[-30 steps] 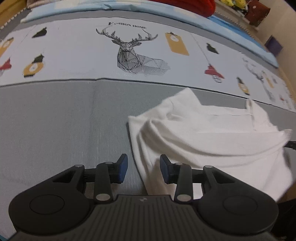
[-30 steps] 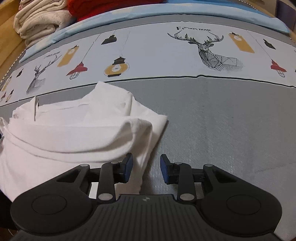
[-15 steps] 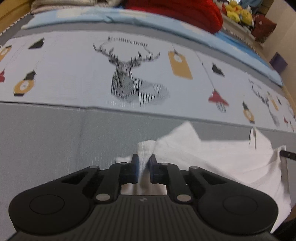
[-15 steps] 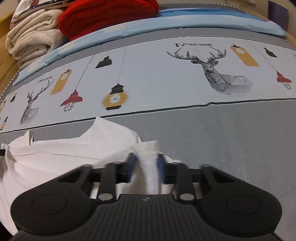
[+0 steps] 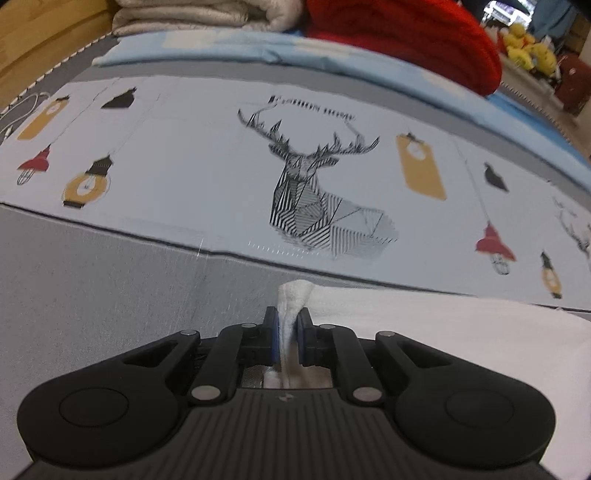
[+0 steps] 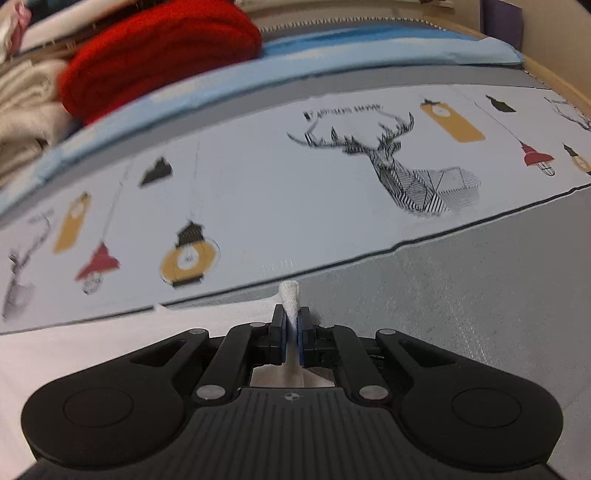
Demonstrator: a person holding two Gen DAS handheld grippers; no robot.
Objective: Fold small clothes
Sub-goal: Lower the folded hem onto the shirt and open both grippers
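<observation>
A small white garment point(image 5: 443, 332) lies on the grey part of a printed bed cover point(image 5: 92, 295). My left gripper point(image 5: 286, 325) is shut on the garment's left corner, and a tuft of cloth sticks up between the blue pads. The cloth stretches taut to the right from there. My right gripper point(image 6: 291, 325) is shut on the garment's point(image 6: 110, 350) right corner, with a white tuft poking out above the pads. The cloth stretches to the left from it. Most of the garment is hidden below both grippers.
The bed cover has a pale band with deer point(image 5: 314, 195) and lantern prints beyond the garment. At the far edge lie a red knitted pile point(image 6: 159, 51), folded beige blankets point(image 5: 203, 14) and a light blue sheet point(image 6: 369, 48). A wooden frame point(image 5: 37, 40) stands at the far left.
Both grippers went from open beside the garment's corners to shut on them. The garment has been pulled up and stretched between them, and both views have moved towards the far side of the bed.
</observation>
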